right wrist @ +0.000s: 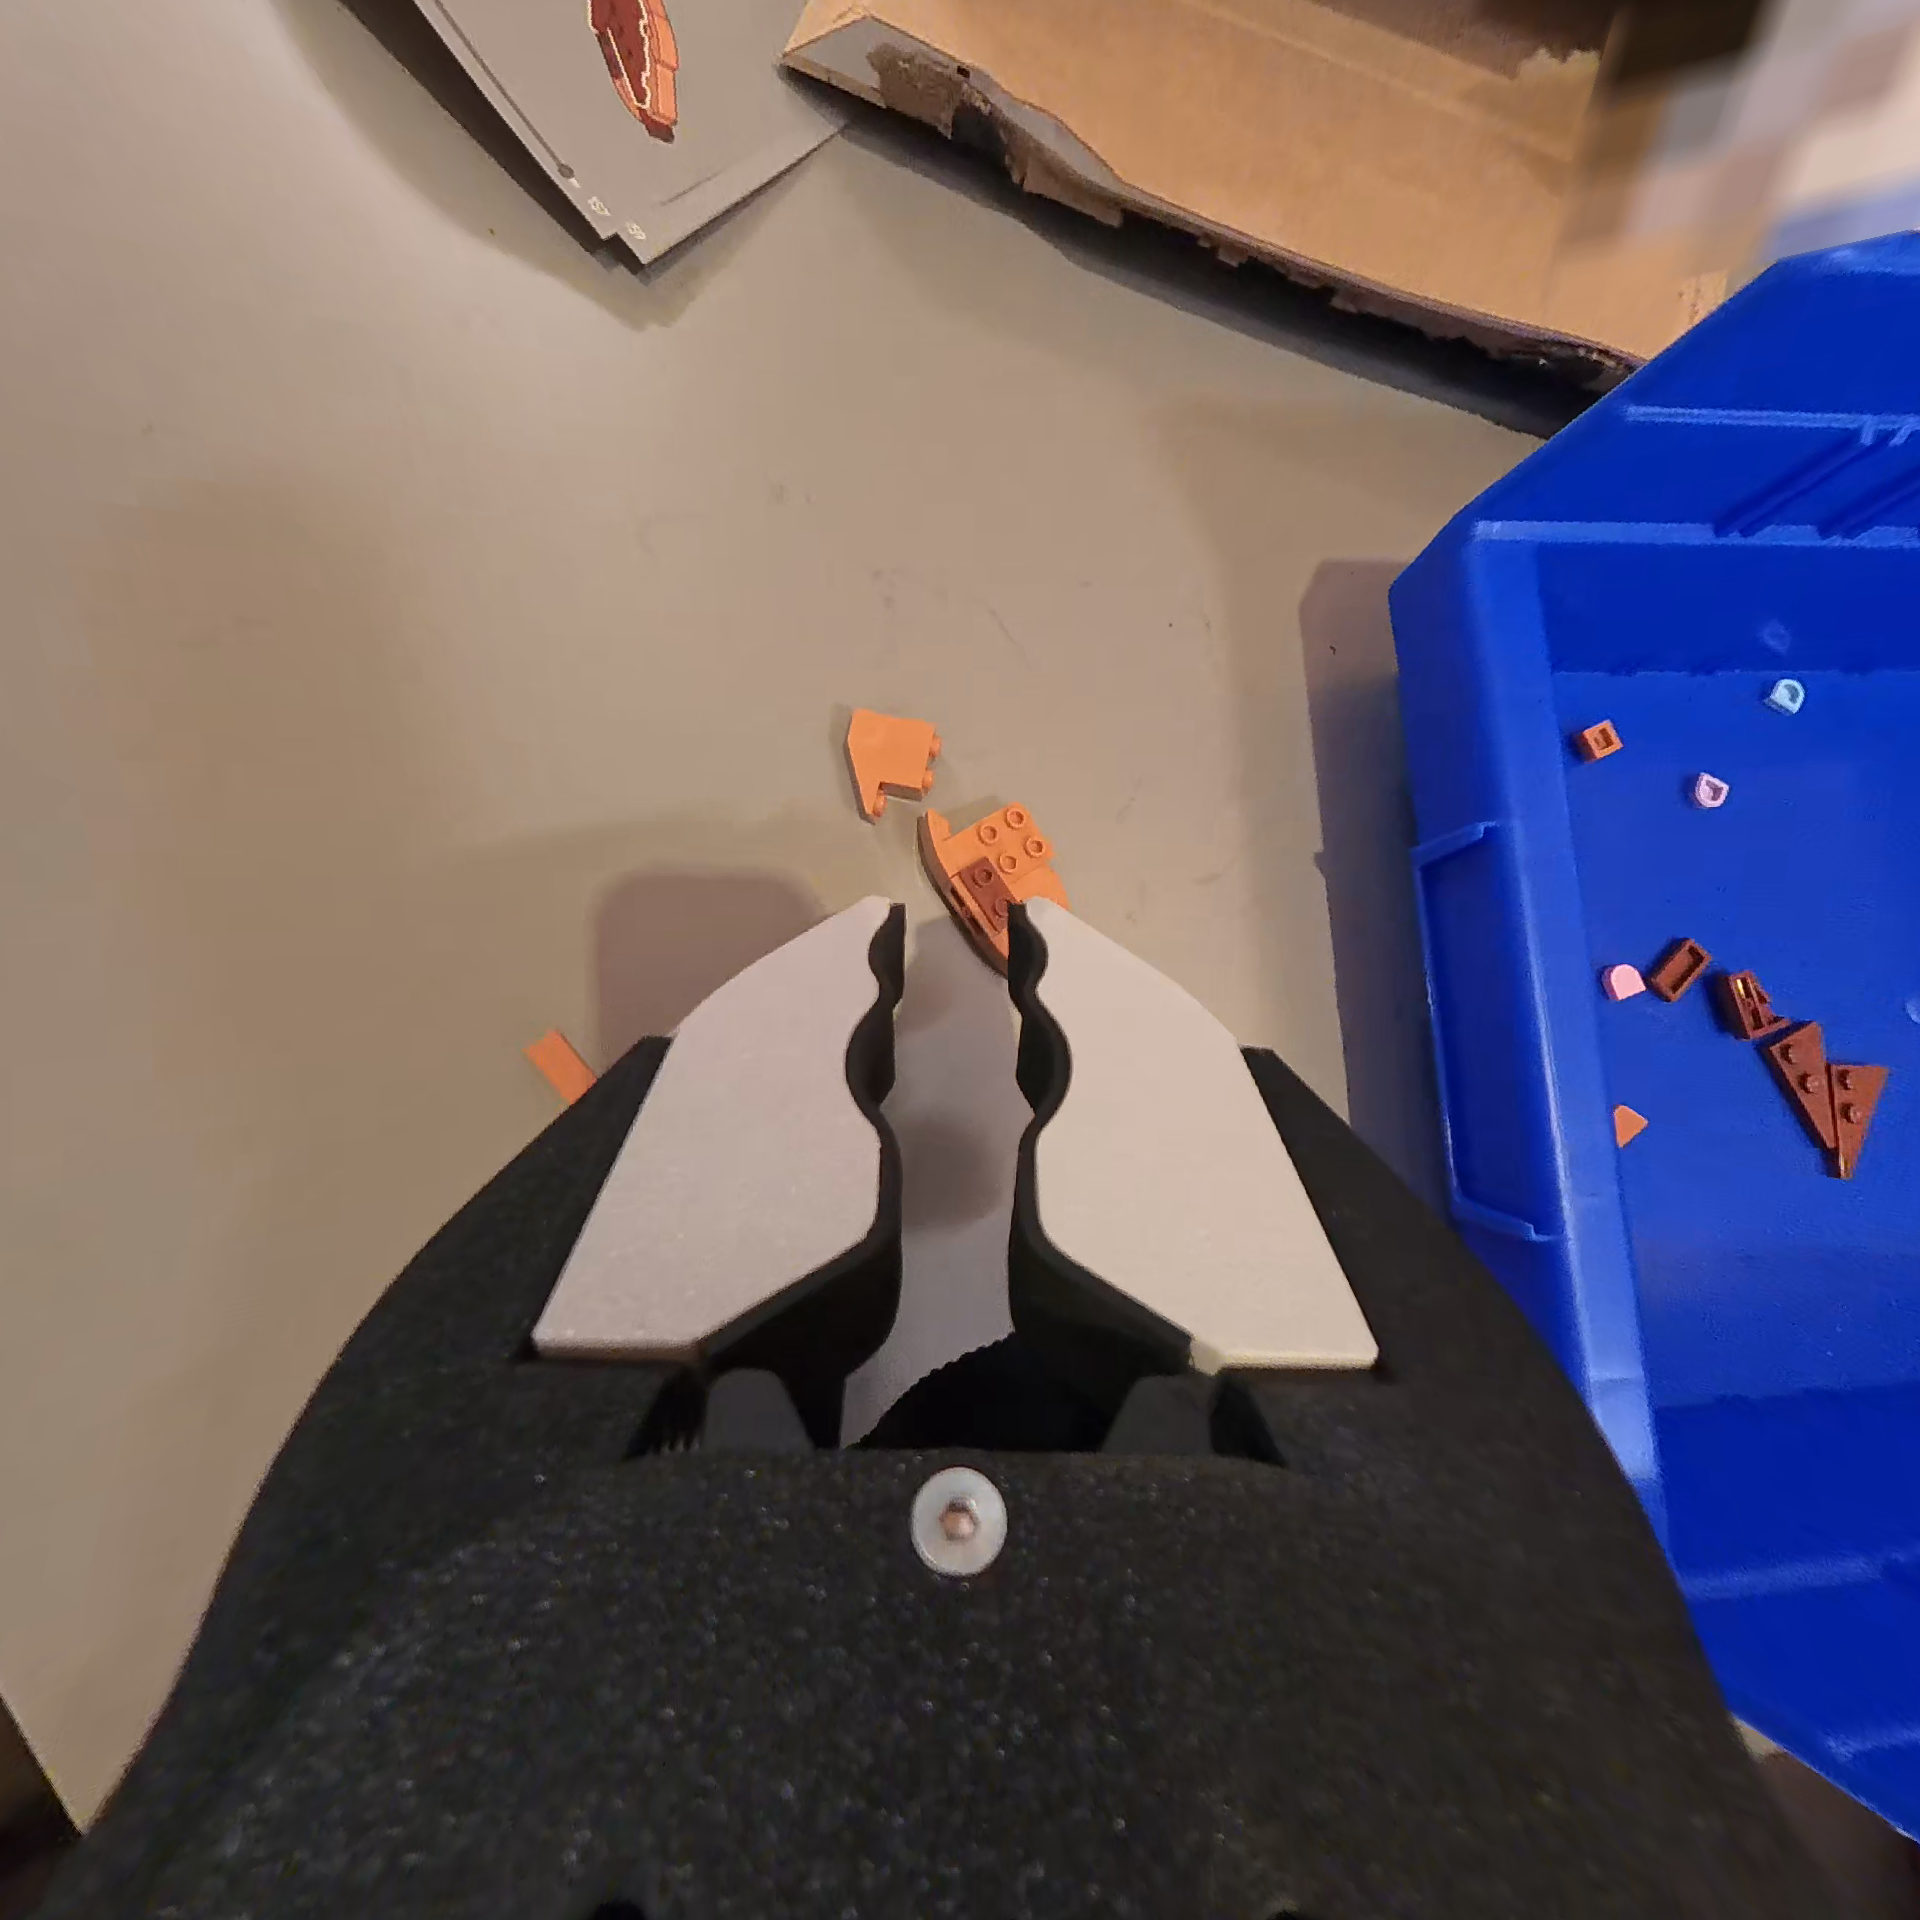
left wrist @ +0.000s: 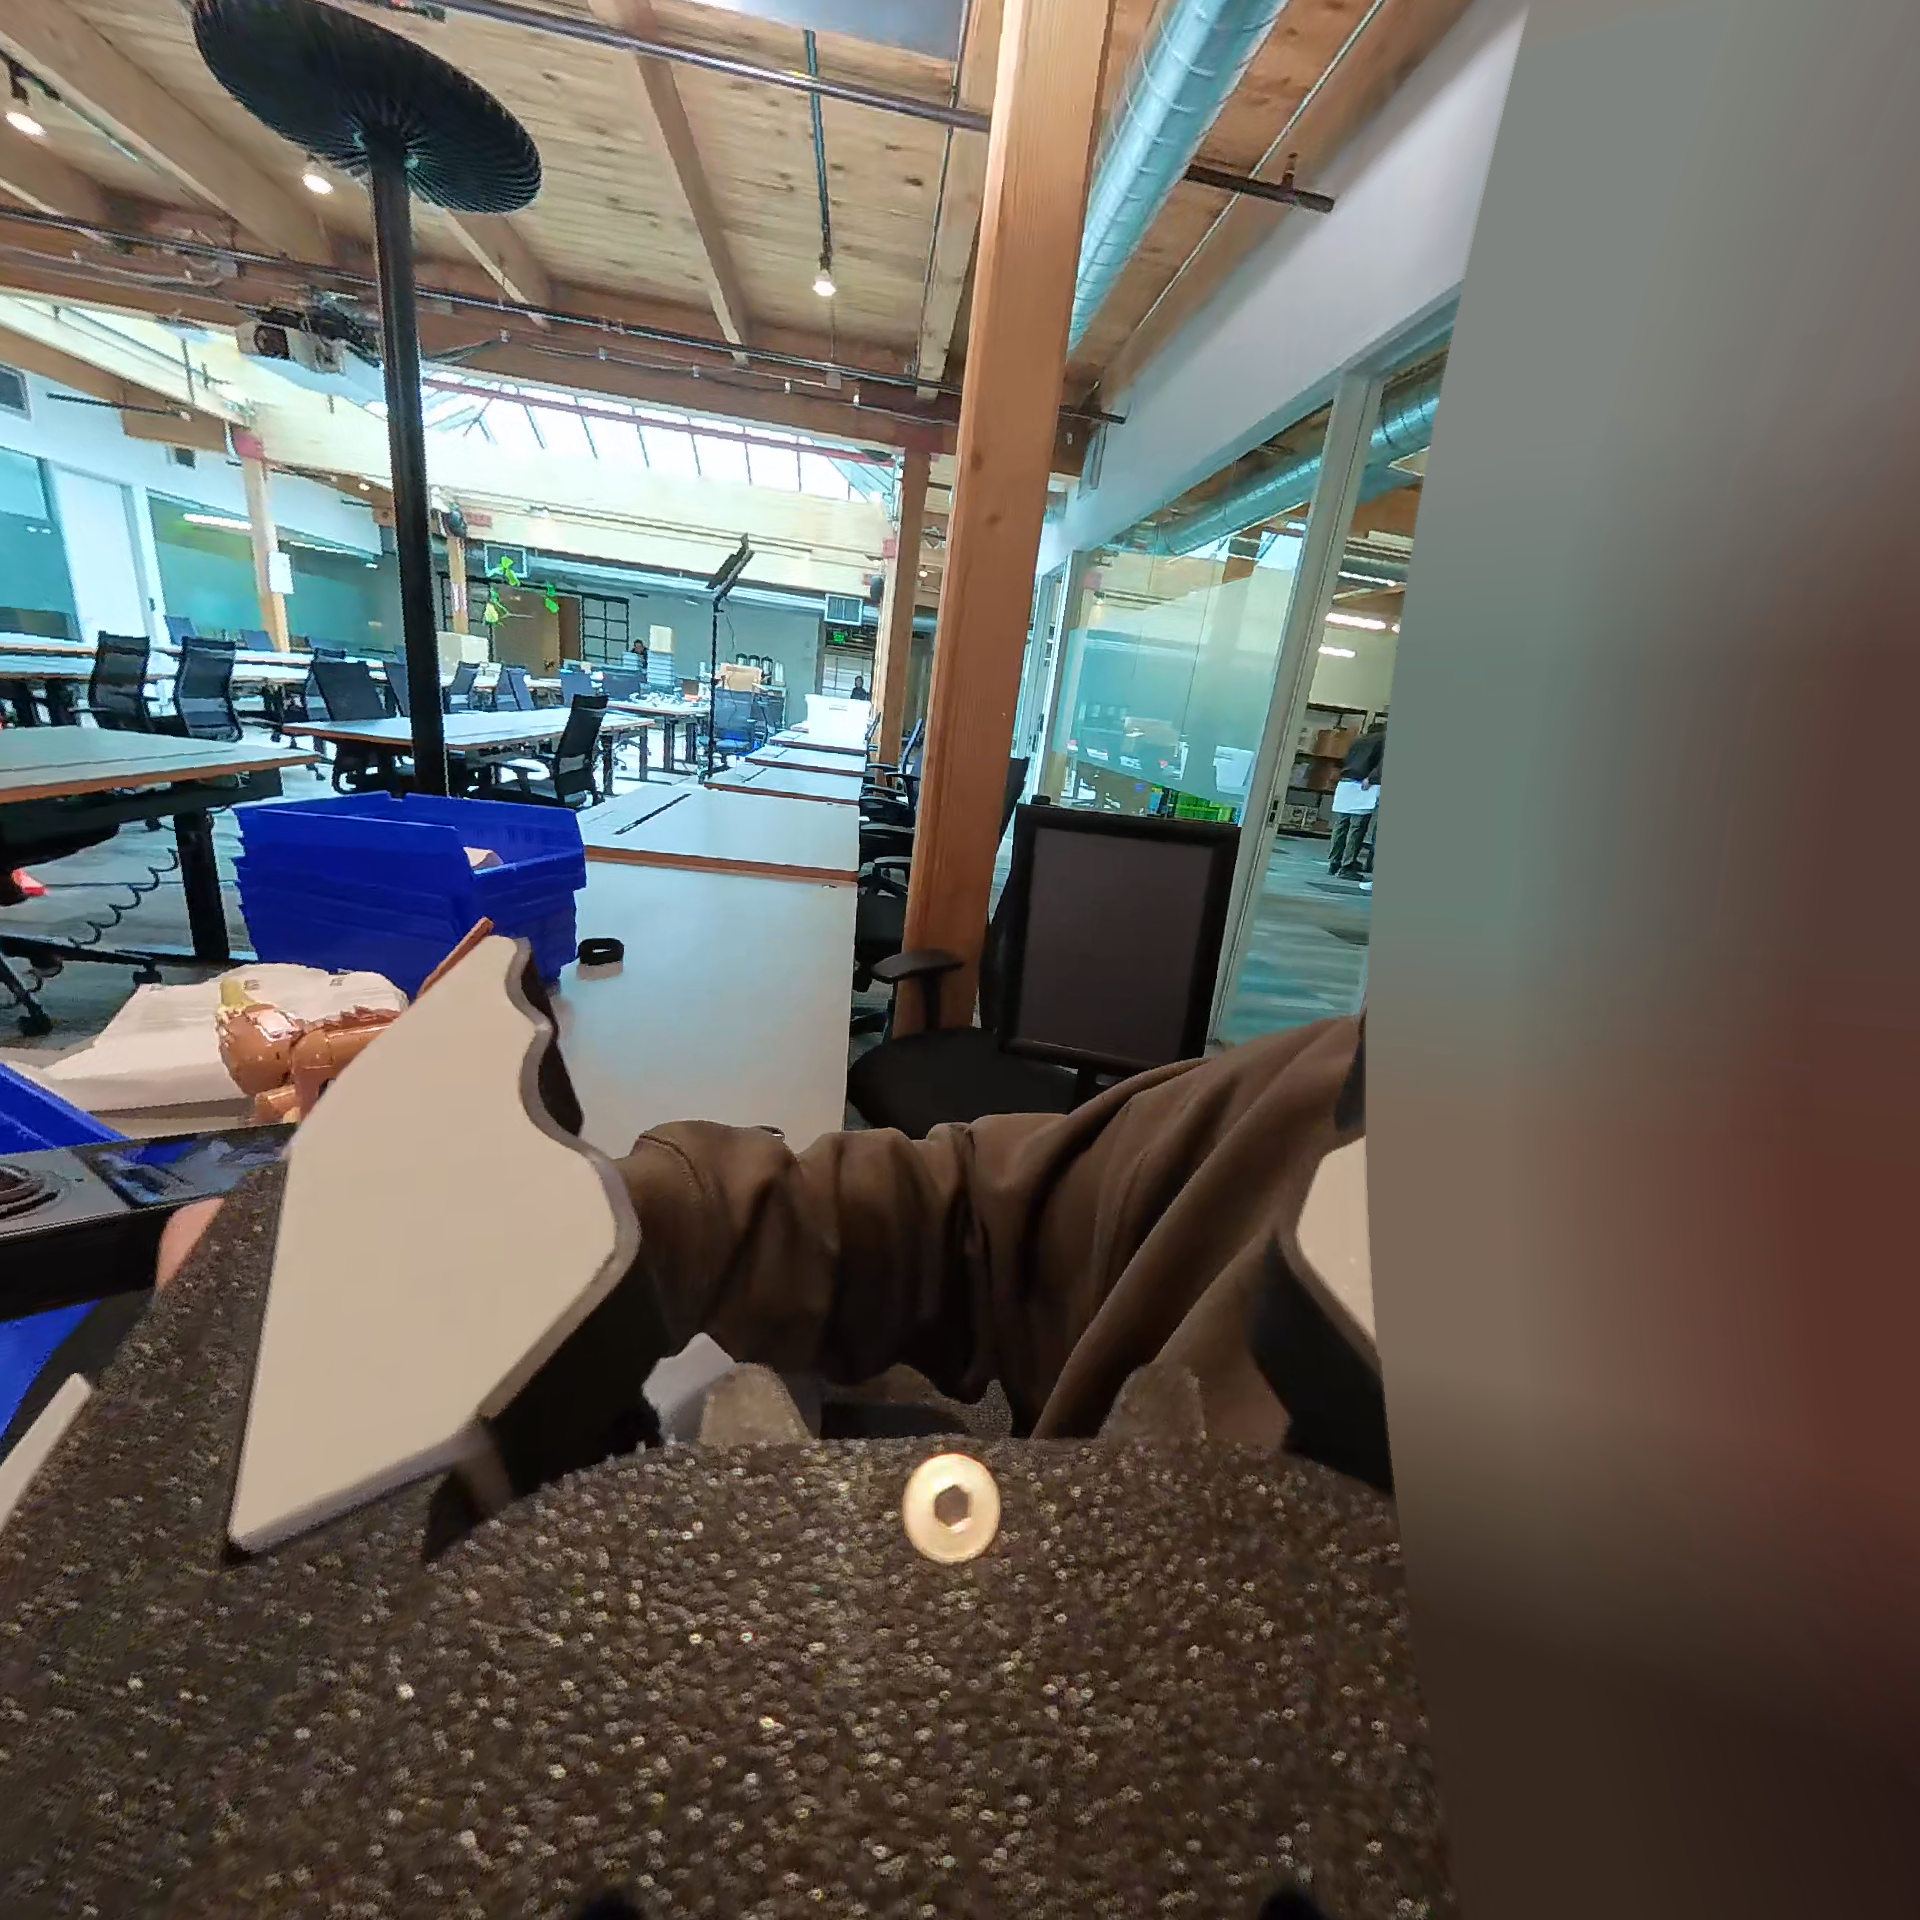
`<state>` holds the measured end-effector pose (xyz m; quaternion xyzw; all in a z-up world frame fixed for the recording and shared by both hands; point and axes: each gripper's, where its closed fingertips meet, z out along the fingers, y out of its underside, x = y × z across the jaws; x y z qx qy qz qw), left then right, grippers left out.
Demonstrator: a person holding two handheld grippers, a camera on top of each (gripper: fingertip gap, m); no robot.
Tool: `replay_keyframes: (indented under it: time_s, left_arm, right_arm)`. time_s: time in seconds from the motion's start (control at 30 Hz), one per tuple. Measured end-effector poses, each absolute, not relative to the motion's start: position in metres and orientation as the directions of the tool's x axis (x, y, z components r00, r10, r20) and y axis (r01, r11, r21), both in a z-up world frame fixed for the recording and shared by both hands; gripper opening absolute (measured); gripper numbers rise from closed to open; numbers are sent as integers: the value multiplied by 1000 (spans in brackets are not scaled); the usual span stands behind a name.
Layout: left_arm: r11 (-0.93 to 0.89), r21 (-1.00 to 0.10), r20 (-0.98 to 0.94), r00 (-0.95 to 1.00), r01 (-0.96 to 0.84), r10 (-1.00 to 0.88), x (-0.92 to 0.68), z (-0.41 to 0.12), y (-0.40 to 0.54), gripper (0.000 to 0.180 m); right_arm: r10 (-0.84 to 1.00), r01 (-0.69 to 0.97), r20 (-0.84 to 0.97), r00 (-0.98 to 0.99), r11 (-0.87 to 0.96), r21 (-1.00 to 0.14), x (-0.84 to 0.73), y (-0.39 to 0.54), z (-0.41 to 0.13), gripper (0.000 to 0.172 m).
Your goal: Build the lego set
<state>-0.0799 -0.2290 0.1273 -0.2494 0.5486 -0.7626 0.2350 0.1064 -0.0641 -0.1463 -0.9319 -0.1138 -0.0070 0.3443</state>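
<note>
In the right wrist view my right gripper [right wrist: 956, 914] hangs over a grey table [right wrist: 416, 623] with its fingers slightly apart and nothing between them. Its right fingertip [right wrist: 1039, 925] overlaps the near edge of a small orange and brown brick assembly [right wrist: 1003, 847] lying on the table. A loose orange brick [right wrist: 888, 758] lies just beyond, and an orange tile [right wrist: 561, 1060] lies left of the gripper. My left gripper [left wrist: 935, 1091] is raised and faces across the room, open wide and empty. Its right finger is partly hidden. A tan brick-built figure [left wrist: 301, 1039] sits beyond its left finger [left wrist: 447, 1195].
A blue bin [right wrist: 1507, 935] at the right holds several small brown, orange and pink pieces. Torn cardboard [right wrist: 1299, 156] and an instruction booklet [right wrist: 644, 114] lie at the far edge. The left wrist view shows stacked blue bins [left wrist: 416, 873], papers [left wrist: 156, 1029], a brown sleeve [left wrist: 987, 1247] and an office chair [left wrist: 1091, 956]. From my right tips it is roughly 5 cm to the loose orange brick [right wrist: 888, 758]; from my left, 35 cm. My left tips are about 30 cm from the orange tile [right wrist: 561, 1060], my right tips only 9 cm.
</note>
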Motion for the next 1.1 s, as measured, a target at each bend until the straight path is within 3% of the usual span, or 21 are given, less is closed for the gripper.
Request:
replay_keyframes:
  time_s: [0.17, 0.3, 0.43, 0.6, 0.8, 1.1]
  left_arm:
    - [-295, -953, 148, -750, 65, -645, -74, 116, -215, 139]
    - [-346, -938, 289, -529, 9, -798, -15, 86, -146, 134]
    - [-290, -956, 294, -108, -49, -950, 53, 16, -29, 121]
    - [-172, -952, 147, 115, -252, -982, 92, -92, 44, 114]
    - [126, -928, -167, 89, -351, -982, 92, -122, 31, 111]
    - [73, -903, -87, 14, -423, -996, 94, -143, 14, 105]
  right_arm:
    - [219, 205, 61, 974, -731, -651, 104, -63, -147, 20]
    - [227, 189, 28, 973, -728, -659, 101, -58, -148, 21]
    - [217, 170, 14, 976, -720, -672, 106, -52, -151, 22]
    - [197, 132, -6, 980, -678, -723, 118, -46, -159, 23]
    - [227, 194, 58, 972, -641, -742, 124, -54, -162, 25]
    - [379, 265, 50, 924, -543, -797, 111, -100, -151, 27]
